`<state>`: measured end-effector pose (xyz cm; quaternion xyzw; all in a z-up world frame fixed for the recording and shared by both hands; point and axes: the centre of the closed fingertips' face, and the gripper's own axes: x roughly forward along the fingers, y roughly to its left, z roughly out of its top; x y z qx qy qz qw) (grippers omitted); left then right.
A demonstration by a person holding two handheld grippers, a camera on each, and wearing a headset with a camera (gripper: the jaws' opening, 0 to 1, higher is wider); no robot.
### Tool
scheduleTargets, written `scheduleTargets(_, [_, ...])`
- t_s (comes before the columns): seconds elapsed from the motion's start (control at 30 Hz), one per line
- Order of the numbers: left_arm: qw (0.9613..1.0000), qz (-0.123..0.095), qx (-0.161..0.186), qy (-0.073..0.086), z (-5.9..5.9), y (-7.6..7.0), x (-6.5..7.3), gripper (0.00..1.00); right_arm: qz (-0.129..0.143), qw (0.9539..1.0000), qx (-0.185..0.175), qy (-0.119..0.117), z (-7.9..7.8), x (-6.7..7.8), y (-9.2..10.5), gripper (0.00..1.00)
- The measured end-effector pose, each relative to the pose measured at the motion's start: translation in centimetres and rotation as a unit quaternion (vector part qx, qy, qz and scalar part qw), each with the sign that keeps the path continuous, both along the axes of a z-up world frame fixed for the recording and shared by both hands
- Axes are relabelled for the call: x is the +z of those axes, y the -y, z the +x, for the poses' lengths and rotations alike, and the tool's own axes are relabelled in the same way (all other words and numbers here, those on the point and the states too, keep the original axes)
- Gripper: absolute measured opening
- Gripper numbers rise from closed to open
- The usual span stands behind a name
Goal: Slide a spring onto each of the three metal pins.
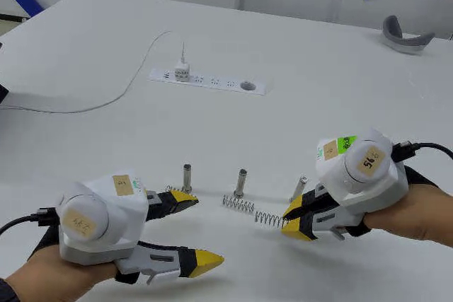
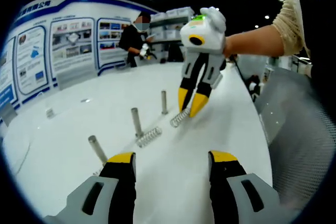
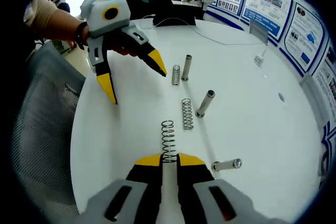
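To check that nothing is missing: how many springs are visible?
3. The first spring is gripped in the right tool; the second spring lies by the middle pin; the third spring is beside the left pin.

Table [image 1: 318, 111], front: left pin [image 1: 187, 177], middle pin [image 1: 241, 182], right pin [image 1: 299, 189] in a row. First spring [image 3: 176, 74] just beside left pin; second spring [image 1: 238, 204] before middle pin; third spring [image 1: 269, 218] right of second. Power strip [image 1: 207, 80] behind, well apart.

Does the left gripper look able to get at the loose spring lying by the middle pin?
Probably yes. The left gripper is open, and bare table lies between its jaws and that spring. The right gripper, shut on another spring, sits close beside it and might crowd the approach.
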<state>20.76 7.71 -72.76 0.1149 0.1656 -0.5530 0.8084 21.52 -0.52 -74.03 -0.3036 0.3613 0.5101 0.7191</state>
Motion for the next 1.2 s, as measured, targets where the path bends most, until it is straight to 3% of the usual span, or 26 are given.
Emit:
scheduleTargets(0.73, [0.9989,0.0,-0.042,0.022,-0.4,3.0,0.4,0.34,0.0,0.9982,0.059,0.001,-1.4,0.6,-3.0,0.11])
scheduleTargets(1.2, [0.9974,0.01,-0.057,0.041,-0.5,3.4,0.2,0.19,0.0,0.9965,0.083,0.004,-1.8,0.8,-3.9,0.11])
